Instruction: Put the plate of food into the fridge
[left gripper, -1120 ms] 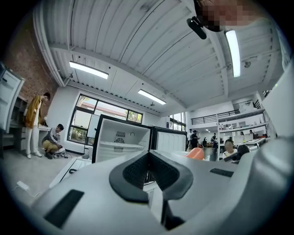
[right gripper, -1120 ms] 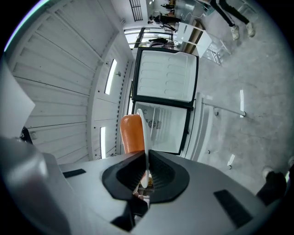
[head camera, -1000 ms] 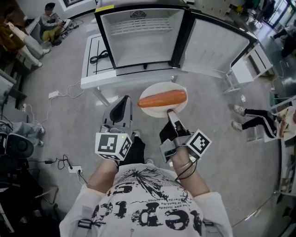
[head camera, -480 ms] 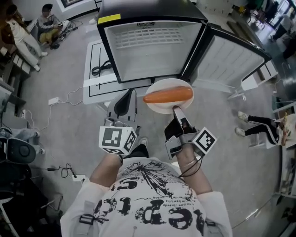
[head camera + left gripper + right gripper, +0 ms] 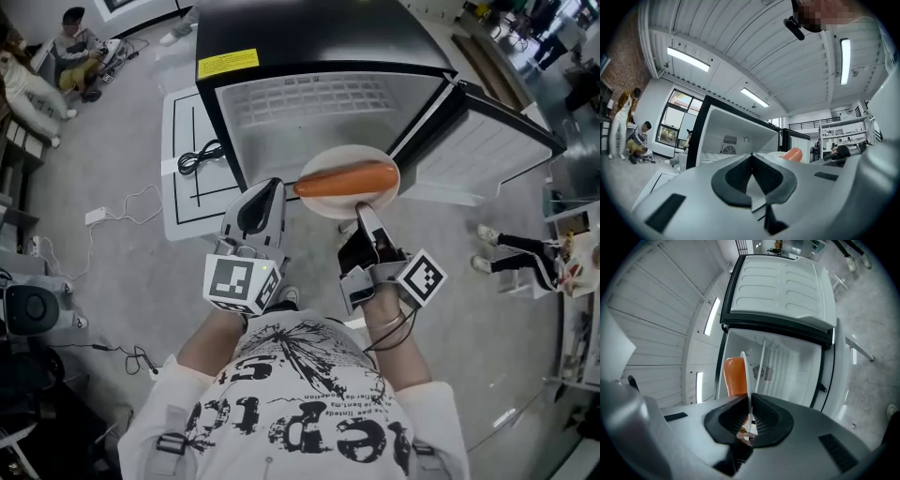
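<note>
Filling the top of the head view, the fridge [image 5: 319, 103] is standing open and showing a bare white inside. Its door [image 5: 487, 155] is hanging out toward the upper right, which is leaving the way in free. The fridge is sitting on a low white table [image 5: 183, 202], and a coiled black cable [image 5: 202, 155] is lying on the table's bare left part.

Just below the fridge's mouth, near the middle of the frame, the plate [image 5: 333, 208] is hovering level in the air, with its far edge crossing the threshold. A long orange piece of food [image 5: 345, 178], probably a carrot though the view is too coarse to be sure, is lying across it.

The right gripper [image 5: 361, 214] is carrying the plate. Its jaws are pinching nearly closed on the near rim, as the right gripper view is showing, and that thin edge grip is probably why the plate is being held flat, so the food is not rolling off.

The left gripper [image 5: 267, 192] is riding alongside, left of the plate and apart from it. Its pads are pressing together on nothing, and it seems to be staying out of the way.
</note>
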